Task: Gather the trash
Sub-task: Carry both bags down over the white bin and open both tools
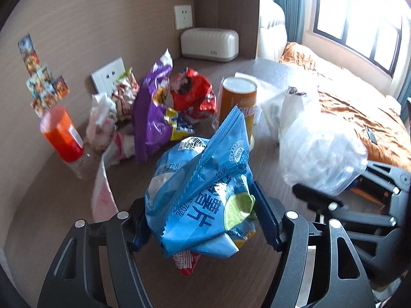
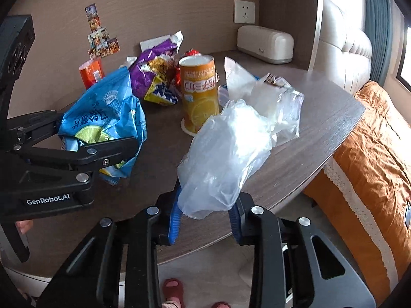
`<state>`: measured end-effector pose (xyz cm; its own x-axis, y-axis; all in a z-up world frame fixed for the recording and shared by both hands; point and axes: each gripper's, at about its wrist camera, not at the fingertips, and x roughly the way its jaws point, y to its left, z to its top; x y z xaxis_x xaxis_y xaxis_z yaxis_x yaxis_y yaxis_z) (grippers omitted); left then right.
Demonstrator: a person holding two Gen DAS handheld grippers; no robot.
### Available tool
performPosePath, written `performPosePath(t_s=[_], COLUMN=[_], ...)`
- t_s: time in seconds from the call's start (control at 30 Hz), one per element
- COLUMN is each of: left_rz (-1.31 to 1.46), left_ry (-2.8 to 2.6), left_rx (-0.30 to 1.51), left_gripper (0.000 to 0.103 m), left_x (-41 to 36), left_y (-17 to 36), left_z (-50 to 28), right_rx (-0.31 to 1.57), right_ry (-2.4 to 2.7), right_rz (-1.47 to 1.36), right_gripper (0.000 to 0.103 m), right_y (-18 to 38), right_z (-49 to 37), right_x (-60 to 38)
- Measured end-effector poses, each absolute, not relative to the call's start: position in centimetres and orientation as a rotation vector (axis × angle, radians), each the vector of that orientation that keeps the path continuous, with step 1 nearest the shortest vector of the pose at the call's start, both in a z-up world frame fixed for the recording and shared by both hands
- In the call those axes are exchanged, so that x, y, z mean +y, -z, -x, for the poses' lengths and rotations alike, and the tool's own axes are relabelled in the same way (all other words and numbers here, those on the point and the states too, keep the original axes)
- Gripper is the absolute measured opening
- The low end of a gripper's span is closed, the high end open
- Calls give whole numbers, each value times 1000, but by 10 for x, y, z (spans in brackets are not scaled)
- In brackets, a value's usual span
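A blue chip bag [image 1: 203, 200] was pinched between the pads of the left claw [image 1: 203, 218], held above the counter [image 1: 269, 154] in front of the orange can [image 1: 239, 100]. A clear plastic bag [image 2: 226, 159] was gripped by the right claw [image 2: 205, 218], to the right of that can. A purple wrapper [image 1: 151, 110] lay left of the can.

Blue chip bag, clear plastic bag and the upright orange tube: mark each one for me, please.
blue chip bag [image 1: 203, 205], left wrist view, on the lime picture side of the front.
clear plastic bag [image 2: 226, 154], right wrist view, on its bulging middle.
orange tube [image 2: 199, 89], right wrist view, on the label.
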<state>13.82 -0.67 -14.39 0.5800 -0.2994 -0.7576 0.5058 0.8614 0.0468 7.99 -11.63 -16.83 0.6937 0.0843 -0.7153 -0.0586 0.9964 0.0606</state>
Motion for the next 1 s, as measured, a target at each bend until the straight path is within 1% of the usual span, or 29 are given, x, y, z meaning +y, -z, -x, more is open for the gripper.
performPosePath(t_s=[0.13, 0.27, 0.37, 0.5, 0.6, 0.73, 0.8, 1.0], left_rz=[-297, -300, -330, -367, -384, -407, -408, -439], left_ry=[525, 643, 731, 843, 921, 1006, 1041, 1092], left_rx=[804, 808, 804, 824, 873, 968, 1020, 1082], left_gripper=[67, 67, 67, 67, 67, 68, 68, 68], left_x=[-23, -60, -98, -150, -192, -243, -262, -298], left_y=[125, 123, 131, 158, 196, 272, 315, 425], left_z=[-121, -96, -73, -51, -40, -24, -29, -20], right_rx=[766, 781, 810, 866, 904, 947, 983, 1091], right_ry=[-34, 50, 126, 210, 261, 262, 256, 209], right_rz=[-22, -9, -7, -51, -90, -173, -213, -337], right_gripper=[33, 33, 34, 35, 35, 35, 35, 35], right_y=[147, 143, 148, 169, 193, 236, 273, 400], right_z=[-62, -29, -2, 27, 44, 56, 56, 50], right_x=[-139, -179, -213, -258, -288, -325, -342, -383])
